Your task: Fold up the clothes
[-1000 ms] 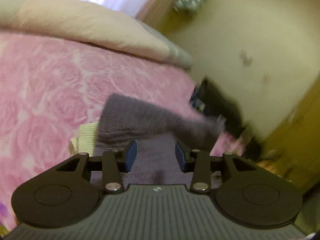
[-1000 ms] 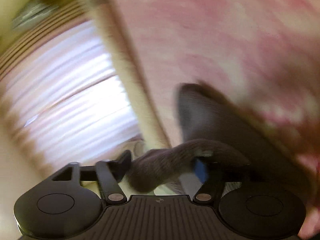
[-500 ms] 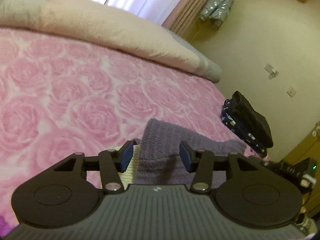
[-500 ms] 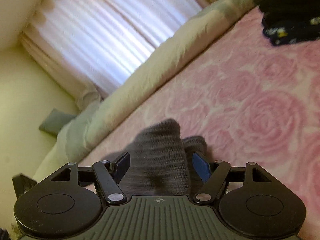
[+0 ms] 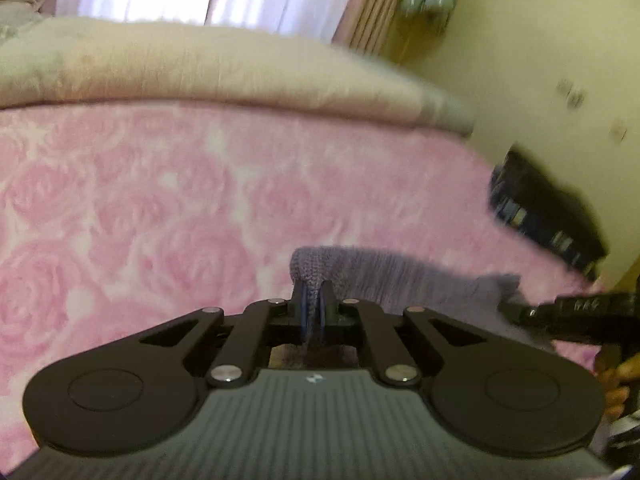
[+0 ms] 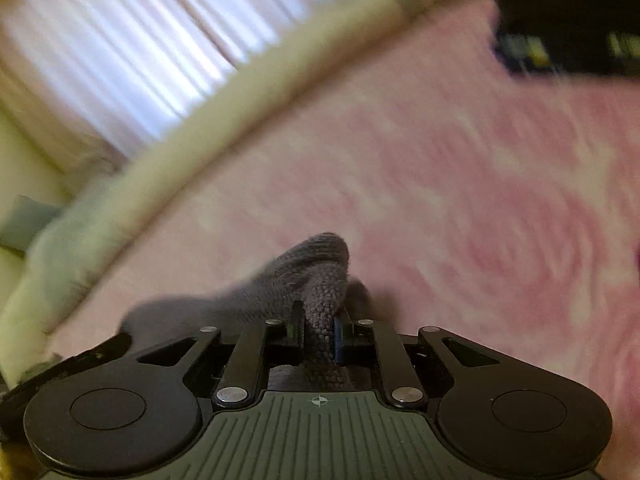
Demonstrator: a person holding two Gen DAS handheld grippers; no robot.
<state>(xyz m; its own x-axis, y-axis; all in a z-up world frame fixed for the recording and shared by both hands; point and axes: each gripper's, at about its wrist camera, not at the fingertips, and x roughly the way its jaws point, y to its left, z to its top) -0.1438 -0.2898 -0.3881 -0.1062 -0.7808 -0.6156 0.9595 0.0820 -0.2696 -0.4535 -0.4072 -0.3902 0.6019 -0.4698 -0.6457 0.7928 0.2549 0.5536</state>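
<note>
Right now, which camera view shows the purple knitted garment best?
The left wrist view: the purple knitted garment stretches from the left gripper across the pink bedspread toward the right gripper. The right wrist view shows only a bunched fold pinched by the right gripper.

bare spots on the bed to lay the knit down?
Free: the pink rose bedspread between the beige duvet along the far edge and the purple knit, mostly to the knit's left. Crowded: the right end, where the dark clothes stack sits and the right gripper comes in.
</note>
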